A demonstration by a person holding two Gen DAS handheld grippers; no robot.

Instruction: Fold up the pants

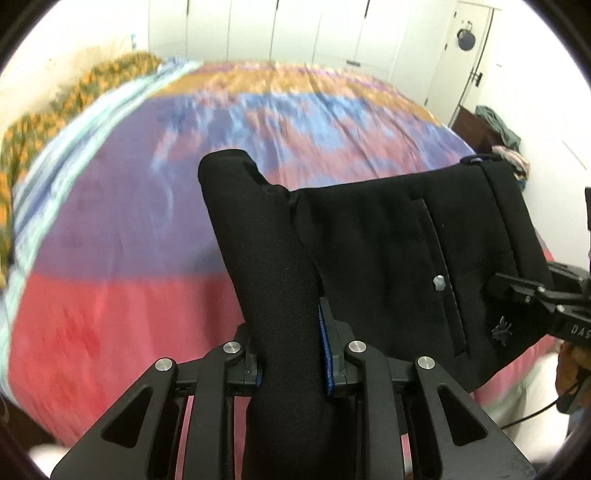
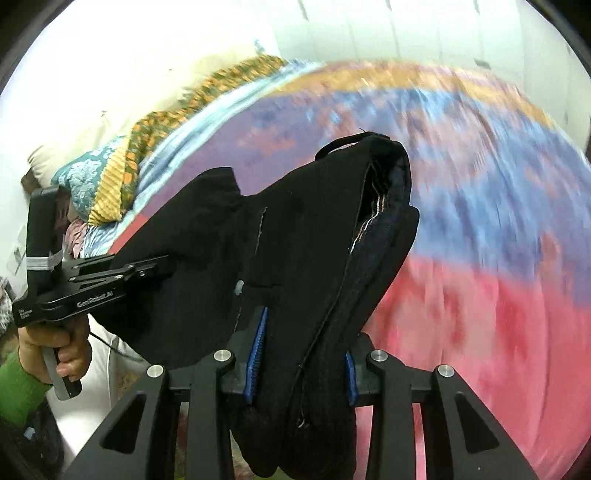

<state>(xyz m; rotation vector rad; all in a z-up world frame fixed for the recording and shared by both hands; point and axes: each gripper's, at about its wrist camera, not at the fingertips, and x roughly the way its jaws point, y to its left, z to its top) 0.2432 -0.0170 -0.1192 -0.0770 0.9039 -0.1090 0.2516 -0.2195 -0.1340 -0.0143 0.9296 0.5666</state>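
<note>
Left wrist view: left tongs (image 1: 291,354) clamp black pants (image 1: 388,251); right tongs (image 2: 301,363) clamp them too, above bed (image 1: 110,277).

Bed (image 1: 110,229) (blurred), seemingly white wardrobes (image 1: 295,29).

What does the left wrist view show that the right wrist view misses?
Only the left wrist view: the pants' back pocket with its button, a door and a clothes pile at far right. Only the right wrist view: the open waistband, pillows, and a hand in a green sleeve holding the left gripper. Both: black pants clamped by the left gripper and right gripper above the bedspread, blurred.
</note>
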